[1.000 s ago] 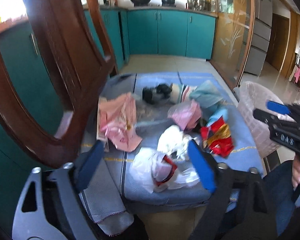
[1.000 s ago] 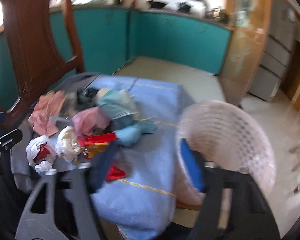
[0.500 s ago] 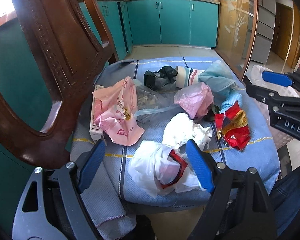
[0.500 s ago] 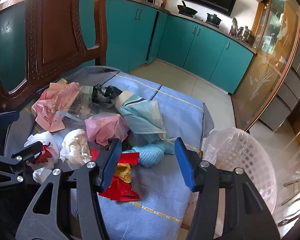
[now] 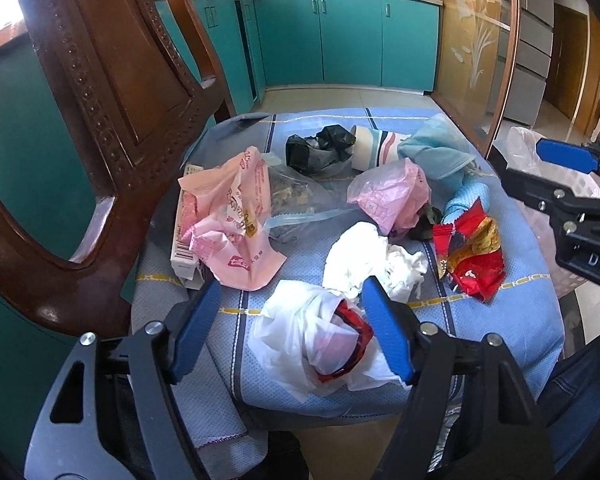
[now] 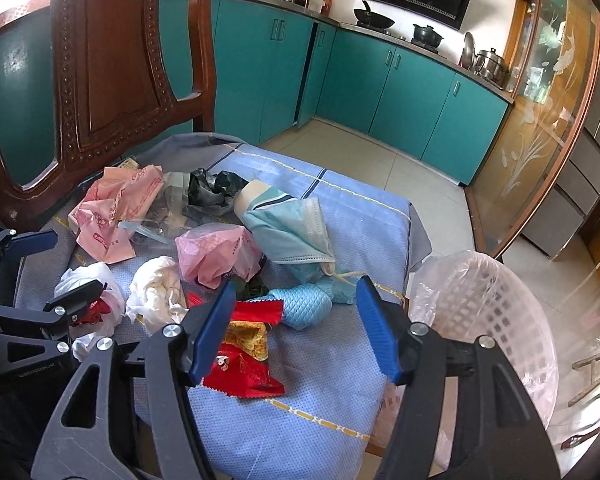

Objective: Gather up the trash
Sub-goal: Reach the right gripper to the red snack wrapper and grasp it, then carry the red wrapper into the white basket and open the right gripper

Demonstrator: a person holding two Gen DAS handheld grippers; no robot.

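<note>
Trash lies on a chair seat under a blue cloth (image 5: 512, 328). My left gripper (image 5: 290, 328) hovers low over a white plastic bag with a red wrapper inside (image 5: 300, 340). Its jaws are closing, the bag sits between them, and the left pad stands clear of it. My right gripper (image 6: 294, 332) has its jaws opening above a red snack wrapper (image 6: 244, 372) and a light-blue quilted wad (image 6: 304, 308), gripping nothing. A white tissue (image 5: 360, 260), two pink bags (image 5: 232, 216), a black bag (image 5: 320, 148), a paper cup (image 5: 374, 146) and a face mask (image 6: 292, 232) lie further back.
A white lattice basket with a clear liner (image 6: 488, 312) stands right of the seat. The carved wooden chair back (image 5: 120, 100) rises on the left. Teal kitchen cabinets (image 6: 400, 92) and a tiled floor lie beyond. A person's jeans-clad leg (image 5: 572, 392) shows at the lower right.
My left gripper sank toward the white bag and its jaws narrowed. The right gripper swung left from the basket to over the trash, and its jaws widened.
</note>
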